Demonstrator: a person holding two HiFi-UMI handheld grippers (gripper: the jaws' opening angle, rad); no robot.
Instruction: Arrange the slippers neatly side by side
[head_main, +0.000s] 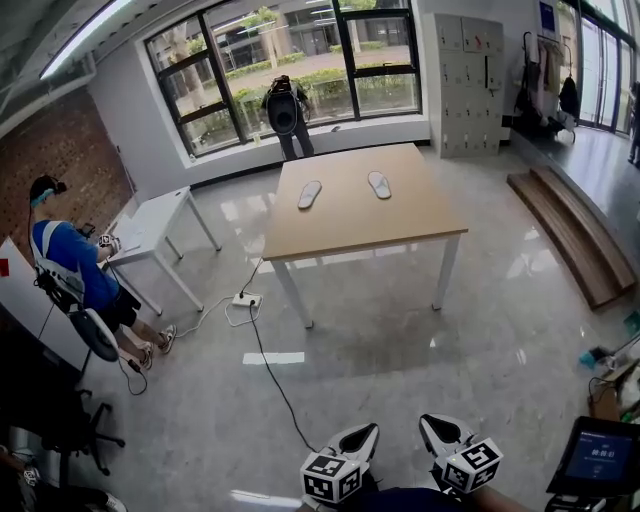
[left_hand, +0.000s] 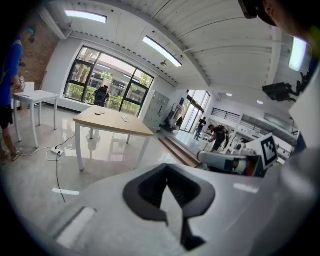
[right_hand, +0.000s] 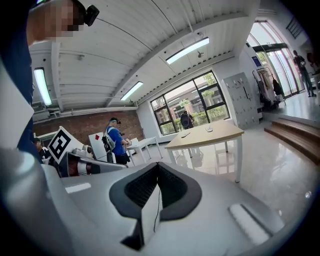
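Wooden tabletop (head_main: 400, 225) stands well off across the floor, and the job isn't started. Left tongs (left_hand: 172, 192) and right tongs (right_hand: 152, 192) are both pressed together on nothing (held low by the body). The slippers lie apart near the far edge. The left slipper (head_main: 310, 194) and right slipper (head_main: 379, 184) lie lengthwise, far ends converging, not parallel.

Floor ahead of me: open up to the table (head_main: 400, 235); a cable (head_main: 268, 370) and power strip (head_main: 246, 298) lie across it.
Table top: free room around and between left slipper (head_main: 310, 194) and right slipper (head_main: 379, 184).
My left: white table (head_main: 150, 225), person (head_main: 75, 275) beside it.
My right: wooden platform (head_main: 570, 235), well apart.
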